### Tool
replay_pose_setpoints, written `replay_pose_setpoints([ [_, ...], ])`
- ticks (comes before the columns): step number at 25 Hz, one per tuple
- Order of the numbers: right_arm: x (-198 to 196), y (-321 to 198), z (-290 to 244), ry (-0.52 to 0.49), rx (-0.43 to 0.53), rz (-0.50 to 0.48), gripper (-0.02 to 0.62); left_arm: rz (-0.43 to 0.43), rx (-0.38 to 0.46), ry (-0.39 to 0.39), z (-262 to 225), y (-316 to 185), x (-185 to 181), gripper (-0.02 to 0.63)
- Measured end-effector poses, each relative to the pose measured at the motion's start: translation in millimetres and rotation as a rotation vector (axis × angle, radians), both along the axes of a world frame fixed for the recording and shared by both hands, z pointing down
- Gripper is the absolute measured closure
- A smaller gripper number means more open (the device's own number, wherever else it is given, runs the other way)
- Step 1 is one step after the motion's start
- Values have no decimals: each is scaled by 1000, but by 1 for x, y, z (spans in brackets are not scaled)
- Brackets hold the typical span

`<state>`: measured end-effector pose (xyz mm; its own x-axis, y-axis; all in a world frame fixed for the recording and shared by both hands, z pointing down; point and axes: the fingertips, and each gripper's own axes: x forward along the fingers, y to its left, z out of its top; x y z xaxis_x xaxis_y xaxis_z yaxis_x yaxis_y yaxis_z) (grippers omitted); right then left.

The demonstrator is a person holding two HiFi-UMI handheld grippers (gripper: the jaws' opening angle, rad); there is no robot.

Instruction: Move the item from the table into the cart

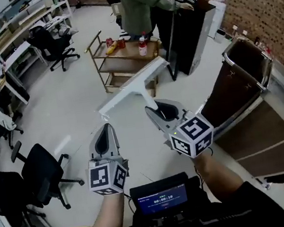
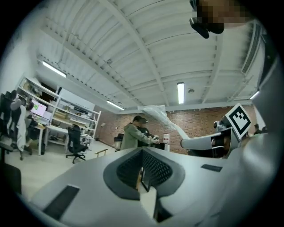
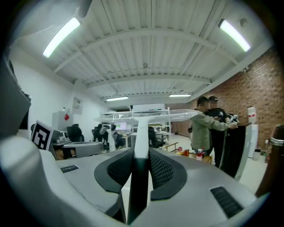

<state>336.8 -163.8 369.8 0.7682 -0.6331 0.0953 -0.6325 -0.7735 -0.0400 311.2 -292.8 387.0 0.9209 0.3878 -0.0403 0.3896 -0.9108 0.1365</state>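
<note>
The right gripper (image 1: pixel 155 111) clamps the handle of the white T-shaped tool (image 1: pixel 134 87), holding it in the air, probably so its wide head reaches the cart (image 1: pixel 125 65) first, while the left gripper (image 1: pixel 106 139) is closed and empty.

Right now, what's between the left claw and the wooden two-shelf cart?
Head view: the plastic-wrapped white T-shaped bar, clamped in the right claw, crosses that line; otherwise bare pale floor.

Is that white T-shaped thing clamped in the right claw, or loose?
Clamped: the right gripper has its pads pressed on both sides of the stem of the white T-shaped item.
</note>
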Motion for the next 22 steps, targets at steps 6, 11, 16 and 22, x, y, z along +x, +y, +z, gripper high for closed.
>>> replay_pose_setpoints([
  [6,21,169,-18,19,16,244,517,266,-24,-6,-11,170,57,606],
  [11,11,364,-36,50,-11,437,517,503,12,27,-23,377,81,606],
  [16,-3,503,-57,93,-26,580,517,632,28,9,-36,518,94,606],
  [22,-18,648,-79,106,6,882,517,947,8,49,-67,673,104,606],
])
